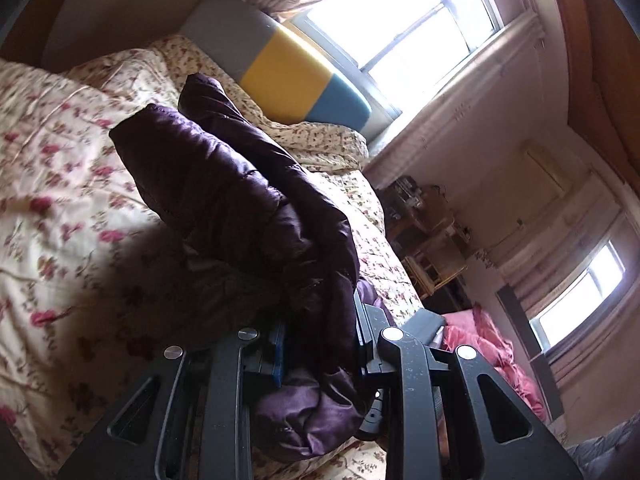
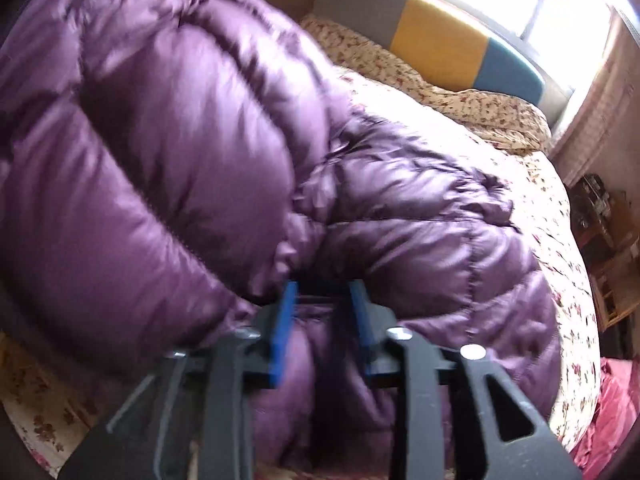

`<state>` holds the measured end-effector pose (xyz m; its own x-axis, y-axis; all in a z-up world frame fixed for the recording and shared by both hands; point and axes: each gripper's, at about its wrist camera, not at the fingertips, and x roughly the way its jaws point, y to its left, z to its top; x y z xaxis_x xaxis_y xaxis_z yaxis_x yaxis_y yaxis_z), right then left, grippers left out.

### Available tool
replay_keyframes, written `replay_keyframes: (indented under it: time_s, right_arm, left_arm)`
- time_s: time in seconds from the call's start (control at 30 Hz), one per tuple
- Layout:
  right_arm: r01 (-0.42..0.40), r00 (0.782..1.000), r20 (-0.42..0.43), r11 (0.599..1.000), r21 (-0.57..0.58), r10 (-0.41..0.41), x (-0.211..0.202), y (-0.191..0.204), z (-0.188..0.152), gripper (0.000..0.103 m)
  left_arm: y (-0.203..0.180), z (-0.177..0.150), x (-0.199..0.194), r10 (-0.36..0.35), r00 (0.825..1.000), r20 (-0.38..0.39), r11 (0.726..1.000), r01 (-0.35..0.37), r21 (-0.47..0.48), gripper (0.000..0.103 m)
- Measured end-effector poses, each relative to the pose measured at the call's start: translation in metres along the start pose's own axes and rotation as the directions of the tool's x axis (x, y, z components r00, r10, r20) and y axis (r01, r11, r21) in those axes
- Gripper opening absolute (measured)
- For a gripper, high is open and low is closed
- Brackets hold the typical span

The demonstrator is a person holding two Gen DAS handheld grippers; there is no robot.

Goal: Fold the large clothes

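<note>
Here, in the left wrist view, the left gripper (image 1: 320, 344) is clenched on a fold of the purple down jacket (image 1: 224, 184), whose long axis runs away from the jaws toward the headboard (image 1: 280, 72). In the right wrist view, the right gripper (image 2: 322, 320) stands released, jaws apart at the jacket's (image 2: 200, 140) near edge, its bulk lying toward the headboard (image 2: 440, 36).

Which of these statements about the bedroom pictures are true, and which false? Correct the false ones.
1. The left gripper is shut on a purple puffer jacket. True.
2. The jacket lies on a wooden table. False: it lies on a bed with a floral bedspread.
3. The right gripper is clamped on the jacket. False: its blue pads stand apart above the fabric.
4. The headboard has grey, yellow and blue panels. True.
</note>
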<state>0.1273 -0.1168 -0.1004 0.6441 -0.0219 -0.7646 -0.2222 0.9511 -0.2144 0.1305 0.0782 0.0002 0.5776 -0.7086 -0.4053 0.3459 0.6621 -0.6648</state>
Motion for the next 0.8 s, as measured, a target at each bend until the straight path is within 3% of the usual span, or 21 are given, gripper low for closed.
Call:
replay_keyframes:
  time_s: [0.2,0.5,0.8]
  right_arm:
    - [0.051,0.999,0.008,0.989,0.136,-0.052,-0.027,-0.048,-0.003,0.034]
    - [0.196,0.981,-0.064,0.929,0.315,-0.185,-0.058,-0.124,-0.037,0.039]
    - [0.268,0.963,-0.148,0.86,0.434,-0.226,-0.069,-0.172,-0.08,0.04]
  left_arm:
    - [-0.035,0.007,0.03,0.022,0.999,-0.039,0.998,-0.02,0.059,0.025]
    - [-0.078,0.005,0.098,0.024,0.992,-0.126,0.991,-0.007,0.132,0.025]
    - [-0.112,-0.017,0.196,0.067,0.957,-0.283,0.978,-0.007,0.211,0.025]
